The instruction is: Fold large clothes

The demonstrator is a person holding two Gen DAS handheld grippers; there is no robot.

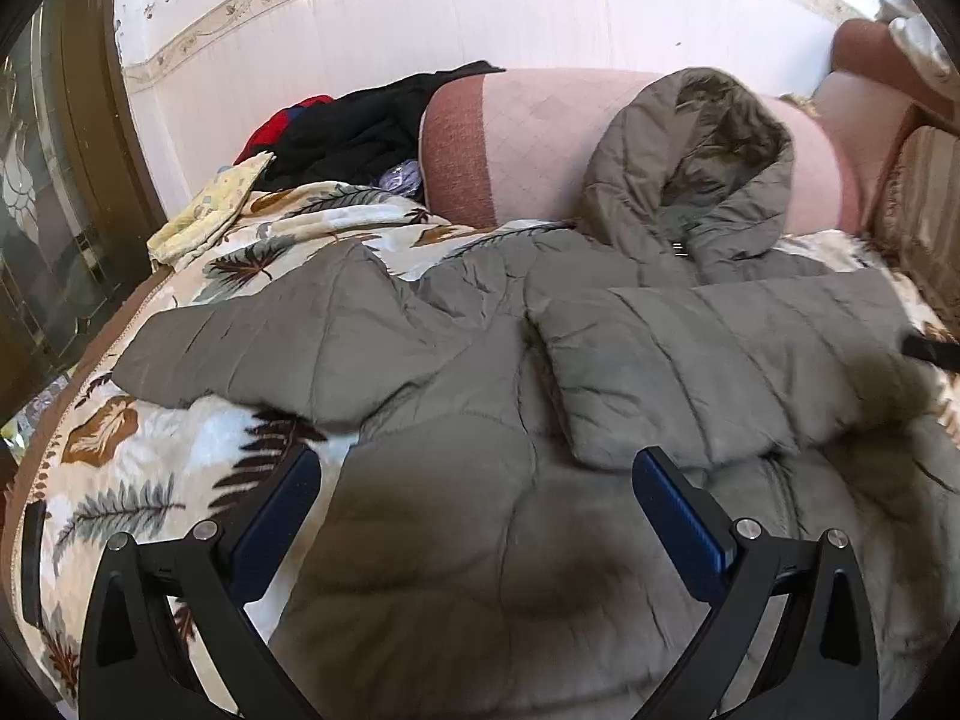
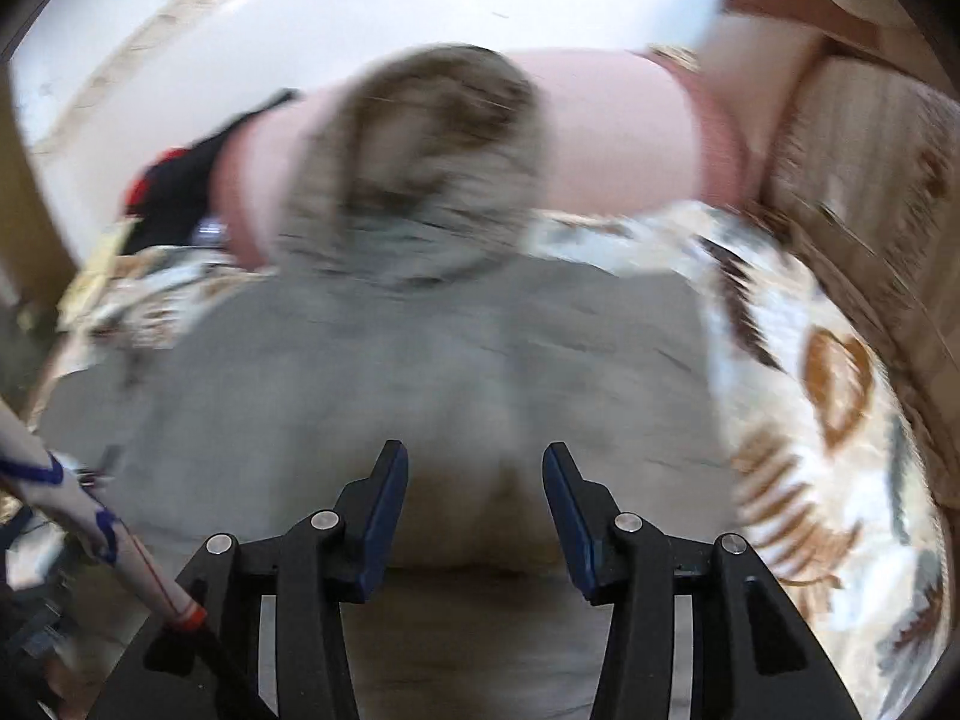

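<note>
1. The grey-brown quilted hooded coat (image 1: 510, 360) lies spread across the leaf-patterned blanket (image 1: 138, 450), hood toward its far edge, ready for folding.
2. The left gripper (image 1: 474, 480) is spread wide above the coat, holding nothing.
3. The right gripper (image 2: 474, 480) stands half-parted and empty over the coat.

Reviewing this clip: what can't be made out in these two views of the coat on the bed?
- Right wrist view: motion blur smears the grey coat; its seams and hood detail are lost.
- Left wrist view: the coat's lower hem is cut off by the bottom edge, behind the left tool.
- Left wrist view: the dark clothes pile is too jumbled to tell items apart.
</note>
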